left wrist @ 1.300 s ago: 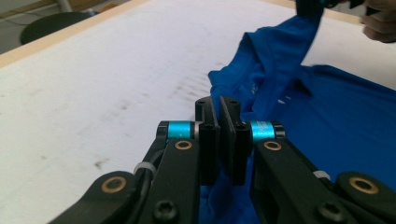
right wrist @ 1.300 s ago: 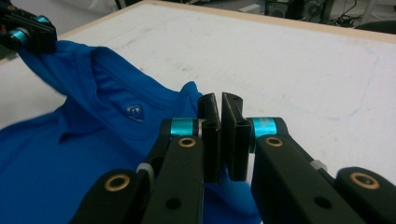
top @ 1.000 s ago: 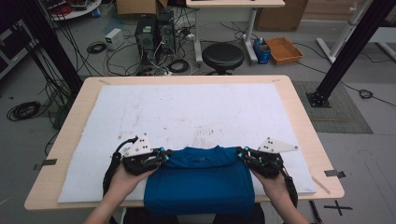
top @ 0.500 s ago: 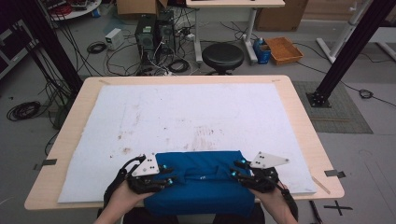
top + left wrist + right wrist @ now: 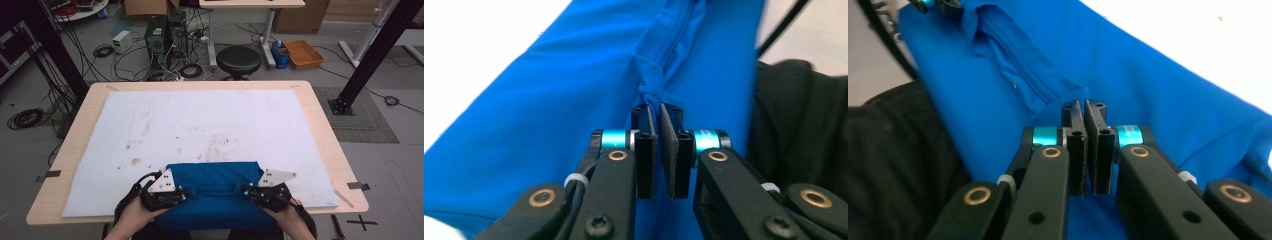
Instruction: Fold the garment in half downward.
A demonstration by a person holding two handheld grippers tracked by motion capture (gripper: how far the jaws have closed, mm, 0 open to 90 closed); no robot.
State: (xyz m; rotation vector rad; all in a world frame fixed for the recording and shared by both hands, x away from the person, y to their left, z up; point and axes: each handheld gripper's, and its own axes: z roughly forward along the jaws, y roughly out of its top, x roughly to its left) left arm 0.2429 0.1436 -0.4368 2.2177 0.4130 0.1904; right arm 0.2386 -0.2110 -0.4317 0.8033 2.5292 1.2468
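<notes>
- I have a blue cloth (image 5: 216, 192) lying at the near edge of the table (image 5: 320, 122), on the white mat (image 5: 200, 125), with its near part hanging over the edge toward me.
- My left gripper (image 5: 176, 194) is pinched down on a bunched ridge of the cloth; in the left gripper view the jaws stand almost together with the fabric gathered at their tips (image 5: 658, 112).
- My right gripper (image 5: 250, 191) is clamped the same way on the cloth's other side; in the right gripper view the jaws nip a fold at their tips (image 5: 1083, 107).
- I judge this to be mid-fold: both near corners are gripped and a seam ridge runs between the two grippers.
- The next move, I think, calls for carrying both grips together at the same pace, so the fold lands square and the edge does not twist.
- Risk as I see it: thin fabric could slip out of either pinch.
- The mat ahead is bare apart from some stains, so nothing blocks the path.
- Off the table, a stool (image 5: 239, 60), computer boxes (image 5: 165, 32) and loose cables sit on the floor, well apart from the work.
</notes>
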